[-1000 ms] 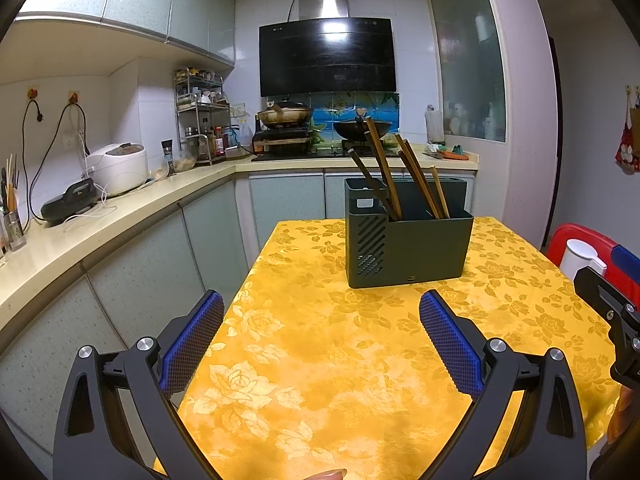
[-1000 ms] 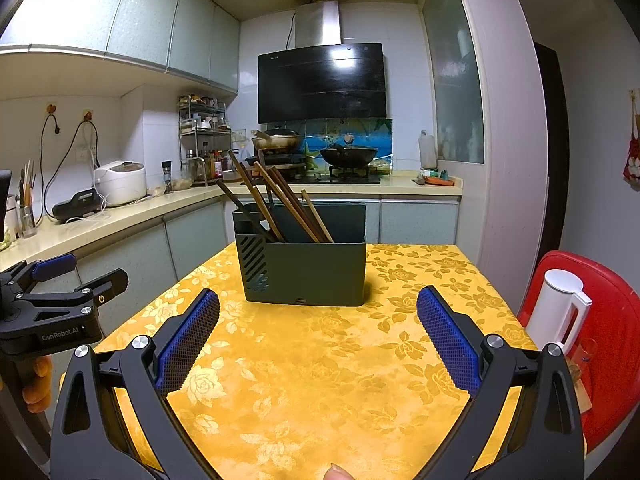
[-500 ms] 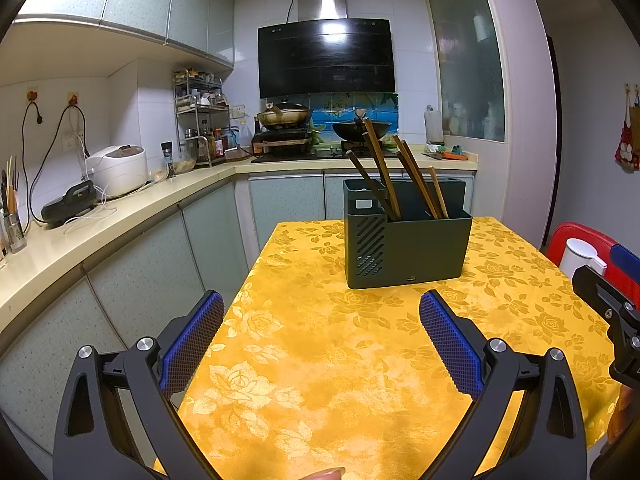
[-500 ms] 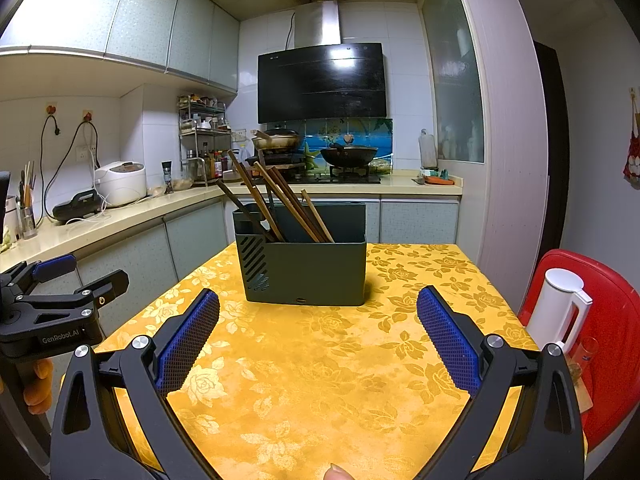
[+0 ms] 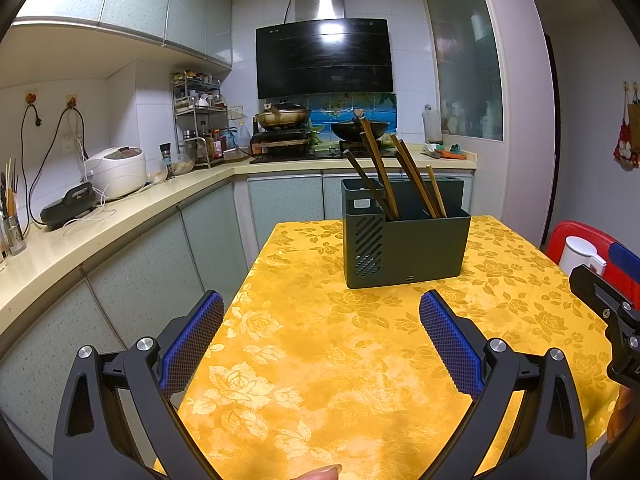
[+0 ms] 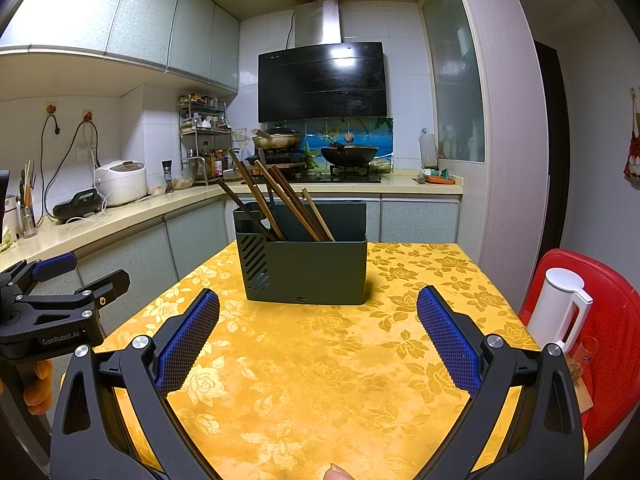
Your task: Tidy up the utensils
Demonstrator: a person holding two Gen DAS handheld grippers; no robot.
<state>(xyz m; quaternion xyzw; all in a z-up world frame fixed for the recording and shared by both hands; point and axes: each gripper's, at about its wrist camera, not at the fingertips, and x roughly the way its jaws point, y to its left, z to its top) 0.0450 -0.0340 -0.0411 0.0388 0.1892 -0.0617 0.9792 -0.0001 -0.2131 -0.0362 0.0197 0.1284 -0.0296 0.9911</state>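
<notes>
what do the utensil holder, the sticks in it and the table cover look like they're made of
Utensil holder: probably matte dark green plastic, given its moulded side slots. Chopsticks: likely wood or bamboo, brown and dull. Tablecloth: seemingly satiny yellow fabric with a woven rose pattern and soft sheen.

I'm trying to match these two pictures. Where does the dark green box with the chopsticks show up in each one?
Left wrist view: the utensil holder stands right of centre on the yellow tablecloth.
Right wrist view: the utensil holder stands just left of centre.
Shared landmark: the black range hood on the far wall.
</notes>
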